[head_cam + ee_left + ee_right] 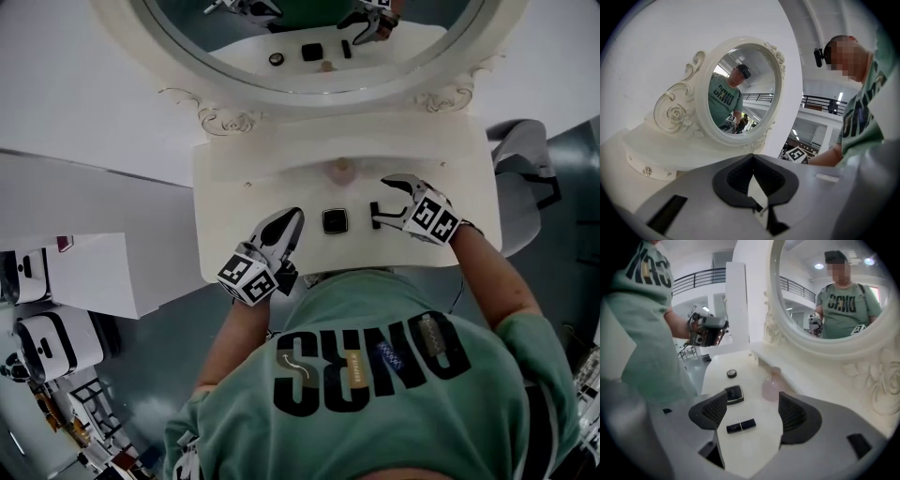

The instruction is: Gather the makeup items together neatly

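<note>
On the white vanity top (234, 178) stand a pink bottle (341, 170), a black square compact (335, 221) and a black lipstick (375, 215). My right gripper (387, 202) is open, with a jaw on each side of the lipstick (741, 426), which lies on the table between them. The right gripper view also shows the compact (734, 393), the pink bottle (771, 385) and a small round black jar (732, 374) farther off. My left gripper (289, 225) is shut on nothing and held above the table's left part, pointing up at the mirror (740, 98). It hides the jar in the head view.
An ornate oval mirror (319, 56) stands behind the table on a raised shelf (281, 131). The table's front edge lies just under my arms. A grey chair (525, 169) stands at the right. White cabinets (89, 272) and floor are at the left.
</note>
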Demonstrator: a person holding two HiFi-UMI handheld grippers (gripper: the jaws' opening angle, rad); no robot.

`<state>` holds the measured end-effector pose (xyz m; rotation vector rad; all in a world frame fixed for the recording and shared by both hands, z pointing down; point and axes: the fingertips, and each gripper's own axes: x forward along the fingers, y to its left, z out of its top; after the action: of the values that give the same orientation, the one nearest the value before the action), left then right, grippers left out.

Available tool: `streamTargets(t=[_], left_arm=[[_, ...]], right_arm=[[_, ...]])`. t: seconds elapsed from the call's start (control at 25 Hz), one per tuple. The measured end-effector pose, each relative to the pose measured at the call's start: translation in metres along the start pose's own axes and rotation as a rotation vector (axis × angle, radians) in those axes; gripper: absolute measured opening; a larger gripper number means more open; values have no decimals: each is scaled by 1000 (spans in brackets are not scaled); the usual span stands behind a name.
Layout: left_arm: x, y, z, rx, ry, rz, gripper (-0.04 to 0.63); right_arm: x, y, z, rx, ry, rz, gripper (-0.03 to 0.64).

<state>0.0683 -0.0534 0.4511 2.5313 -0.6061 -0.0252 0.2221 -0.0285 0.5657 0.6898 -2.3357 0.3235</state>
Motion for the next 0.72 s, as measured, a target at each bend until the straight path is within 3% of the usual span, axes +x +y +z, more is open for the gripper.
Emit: streamTargets(t=[0.16, 0.4, 0.72], left_arm=[[-2, -3, 33, 61, -43, -3, -2], [-10, -8, 81, 138, -102, 12, -2], [-23, -11, 123, 208, -159, 59, -2]], right_arm=[[-42, -26, 55, 76, -168, -89, 323], [-105, -48, 121, 119, -351, -201, 230], [-155, -74, 153, 233, -528, -313, 70]])
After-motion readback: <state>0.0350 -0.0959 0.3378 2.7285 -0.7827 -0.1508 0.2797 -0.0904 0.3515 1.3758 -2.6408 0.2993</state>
